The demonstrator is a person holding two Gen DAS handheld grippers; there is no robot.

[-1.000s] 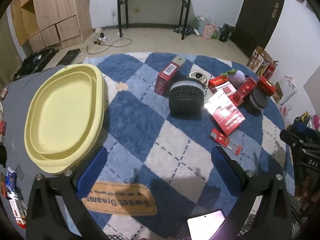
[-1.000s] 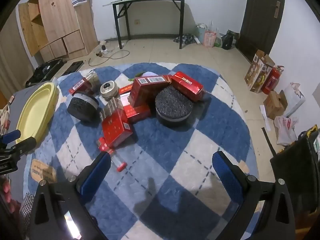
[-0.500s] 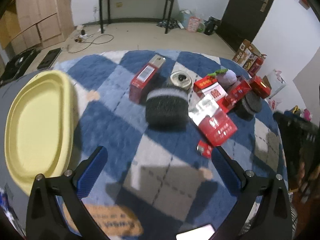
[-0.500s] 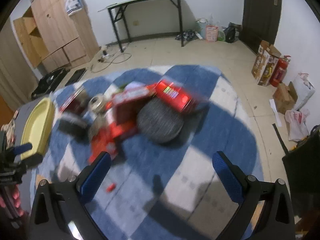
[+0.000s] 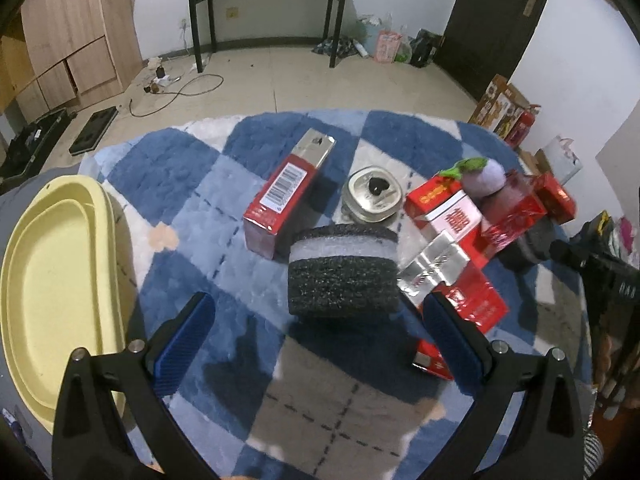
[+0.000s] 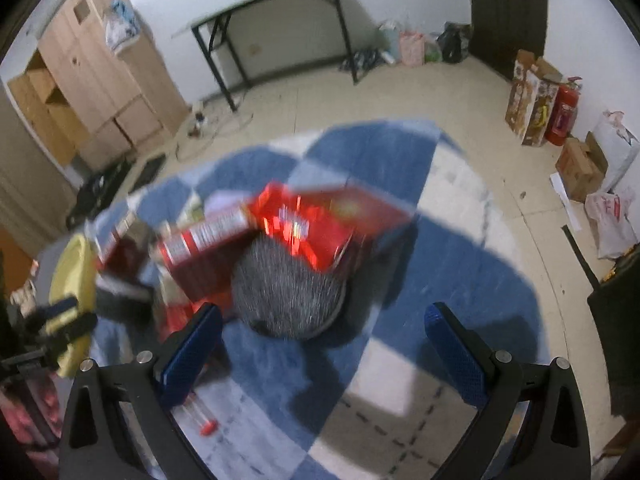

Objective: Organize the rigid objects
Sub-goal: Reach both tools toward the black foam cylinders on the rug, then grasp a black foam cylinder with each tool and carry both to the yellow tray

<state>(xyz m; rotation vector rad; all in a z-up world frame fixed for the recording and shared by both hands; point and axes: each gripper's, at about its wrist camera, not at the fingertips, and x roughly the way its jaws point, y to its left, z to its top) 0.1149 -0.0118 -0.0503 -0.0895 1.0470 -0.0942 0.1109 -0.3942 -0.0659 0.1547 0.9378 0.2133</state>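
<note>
Left gripper [image 5: 320, 332] and right gripper [image 6: 322, 338] both hovering with jaws spread, empty. Two dark foam discs [image 5: 343, 276] lying among several red cardboard boxes [image 5: 289, 196]; one yellow oval tray [image 5: 52, 280] sitting left.

Blurred red boxes [image 6: 304, 224] seemingly rest on a dark foam disc [image 6: 288, 292].

A black foam cylinder [image 5: 343, 276] with a white band lies on its side on the checked rug, a long red box [image 5: 287, 195] and round tin [image 5: 372, 194] just behind it, red cartons [image 5: 452, 236] heaped alongside

A home room: wooden cabinets [image 5: 68, 40], folding table [image 5: 272, 4], checkered rug [image 5: 192, 216].
</note>
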